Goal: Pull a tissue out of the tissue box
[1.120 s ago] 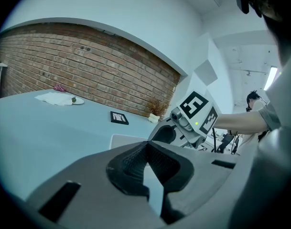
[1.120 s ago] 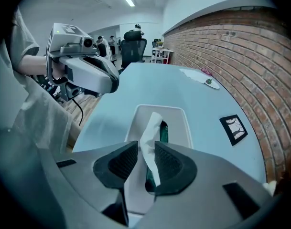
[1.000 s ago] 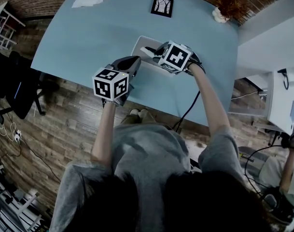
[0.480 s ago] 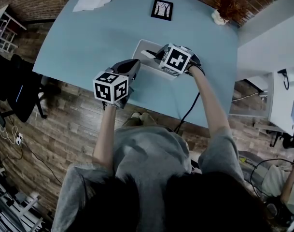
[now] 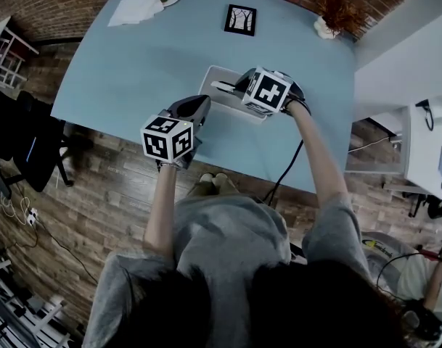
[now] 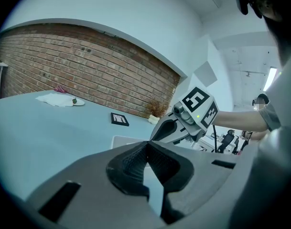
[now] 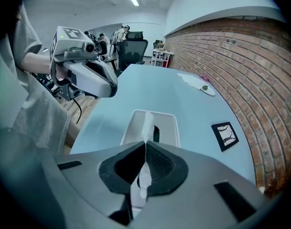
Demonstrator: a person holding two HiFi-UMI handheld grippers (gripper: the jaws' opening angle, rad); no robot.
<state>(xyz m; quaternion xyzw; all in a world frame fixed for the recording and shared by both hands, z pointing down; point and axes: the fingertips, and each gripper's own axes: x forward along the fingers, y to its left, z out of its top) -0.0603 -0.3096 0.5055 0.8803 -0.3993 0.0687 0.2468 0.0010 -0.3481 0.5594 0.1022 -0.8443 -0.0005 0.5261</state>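
The white tissue box (image 5: pixel 219 93) lies on the light blue table (image 5: pixel 133 64), near its front edge. My right gripper (image 5: pixel 234 87) points steeply down over the box's slot. Its jaws have just been closing and now pinch the white tissue (image 7: pixel 147 123), which rises as a narrow strip from the box (image 7: pixel 164 128) up between the pads. In the right gripper view the jaws (image 7: pixel 145 146) meet on that strip. My left gripper (image 5: pixel 199 104) hovers left of the box, over the table's front edge. It is shut (image 6: pixel 146 145) with nothing between its pads.
A black picture frame (image 5: pixel 240 19) lies behind the box. At the far left are a white napkin and a plate (image 5: pixel 142 4); a dried plant (image 5: pixel 331 19) stands at the far right corner. A black cable (image 5: pixel 286 167) hangs off the front edge.
The right gripper's jaws have closed above the box's slot. Both hands stay almost where they were.
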